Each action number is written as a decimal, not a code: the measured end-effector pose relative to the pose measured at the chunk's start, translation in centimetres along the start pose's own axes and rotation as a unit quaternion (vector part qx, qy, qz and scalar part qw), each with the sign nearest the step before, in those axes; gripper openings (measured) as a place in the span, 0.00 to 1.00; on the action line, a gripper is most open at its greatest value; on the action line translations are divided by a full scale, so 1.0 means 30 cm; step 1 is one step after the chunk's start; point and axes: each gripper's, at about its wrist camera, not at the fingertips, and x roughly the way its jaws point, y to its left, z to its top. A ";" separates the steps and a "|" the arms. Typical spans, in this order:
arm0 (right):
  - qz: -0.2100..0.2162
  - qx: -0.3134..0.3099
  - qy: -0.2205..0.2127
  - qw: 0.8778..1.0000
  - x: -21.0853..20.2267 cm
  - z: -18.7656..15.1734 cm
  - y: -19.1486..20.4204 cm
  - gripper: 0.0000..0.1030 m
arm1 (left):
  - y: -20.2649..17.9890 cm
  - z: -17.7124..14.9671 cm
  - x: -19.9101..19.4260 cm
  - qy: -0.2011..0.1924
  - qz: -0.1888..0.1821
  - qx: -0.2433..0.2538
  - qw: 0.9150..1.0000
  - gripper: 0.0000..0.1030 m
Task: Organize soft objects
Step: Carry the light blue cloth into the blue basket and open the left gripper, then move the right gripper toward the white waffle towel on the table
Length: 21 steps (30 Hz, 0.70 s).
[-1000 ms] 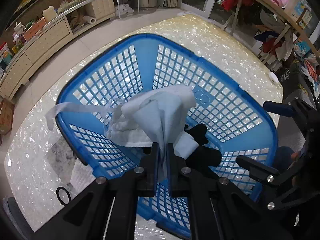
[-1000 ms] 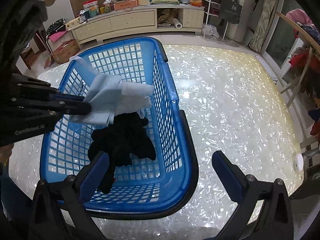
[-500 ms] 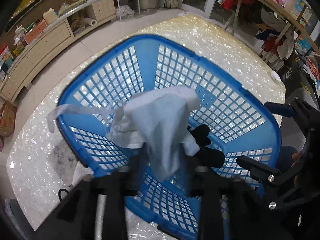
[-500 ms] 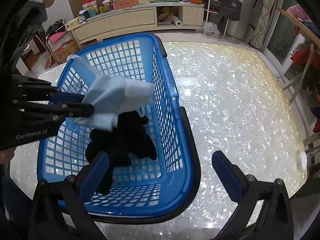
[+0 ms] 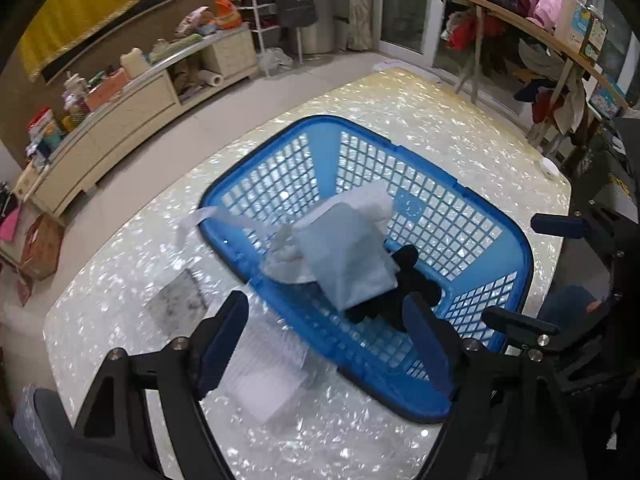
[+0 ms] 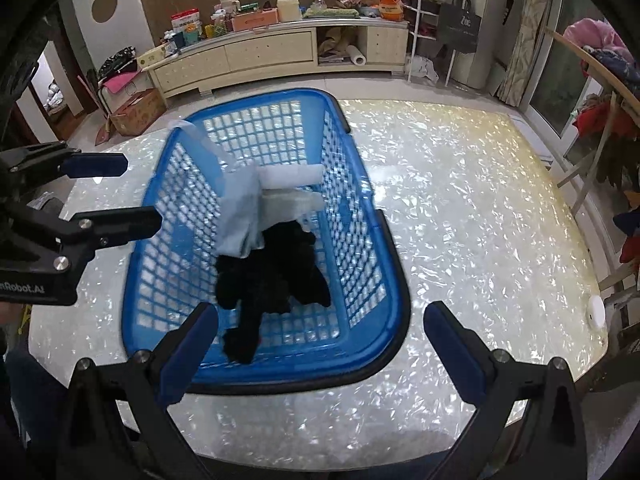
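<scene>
Overhead, both jaws gape empty, left's opening; blue basket [image 6: 384, 264] on pearly table [image 6: 480, 220], cluttered room.

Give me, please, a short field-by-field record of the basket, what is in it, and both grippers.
basket: blue basket on the pearly table
contents: pale cloth lying partly over a black garment, its strap over the rim
left gripper: jaws opening, nothing between them
right gripper: jaws open, empty, near the basket's near rim
</scene>
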 end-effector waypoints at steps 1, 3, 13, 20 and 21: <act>0.000 -0.003 -0.002 1.000 -0.009 -0.002 0.012 1.00 | 0.006 -0.011 -0.007 -0.003 0.004 -0.005 1.000 0.81; 0.001 -0.008 -0.005 1.000 -0.027 -0.005 0.037 1.00 | 0.021 -0.027 -0.033 -0.007 0.005 -0.016 1.000 0.82; 0.014 -0.020 -0.021 0.999 -0.089 -0.024 0.135 1.00 | 0.075 -0.180 -0.174 -0.029 0.035 -0.044 0.998 1.00; 0.027 -0.048 -0.029 0.998 -0.114 -0.031 0.252 1.00 | 0.135 -0.299 -0.253 -0.038 0.039 -0.069 0.996 1.00; 0.029 -0.053 -0.030 0.998 -0.116 -0.031 0.269 1.00 | 0.149 -0.320 -0.267 -0.039 0.042 -0.075 0.996 1.00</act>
